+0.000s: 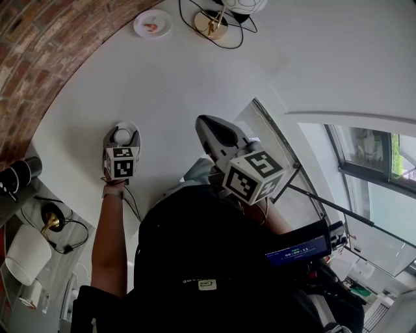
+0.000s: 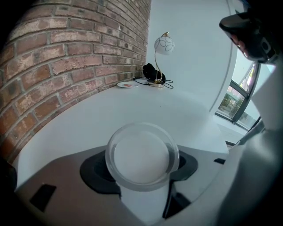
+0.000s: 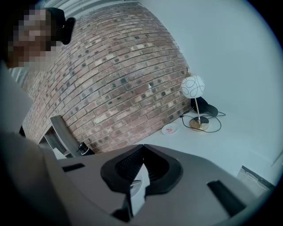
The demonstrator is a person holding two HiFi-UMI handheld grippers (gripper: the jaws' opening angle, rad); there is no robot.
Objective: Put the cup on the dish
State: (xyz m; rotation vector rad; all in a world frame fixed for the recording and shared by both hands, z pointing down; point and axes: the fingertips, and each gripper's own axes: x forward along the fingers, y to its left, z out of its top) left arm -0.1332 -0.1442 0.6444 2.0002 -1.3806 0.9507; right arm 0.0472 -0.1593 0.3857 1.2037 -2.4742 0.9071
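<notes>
A: One question: what are we carrying?
B: We are gripping the cup (image 2: 141, 156) with the left hand-held gripper (image 2: 142, 162), pads pressing its sides so it is not slipping. The right hand-held gripper (image 3: 141, 152) is idling, jaws together, empty.
A: And the dish (image 1: 162, 19)?
B: Well apart, across the table (image 1: 195, 84) beside the lamp (image 2: 163, 45); we are likely facing a carry.

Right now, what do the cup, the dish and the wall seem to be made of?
Cup: clear glass or plastic. You can see straight through it, and the rim is glossy.
Dish: smooth and white, maybe glazed ceramic, but too far off to be sure.
Wall: rough reddish brick with pale mortar lines between the courses.
</notes>
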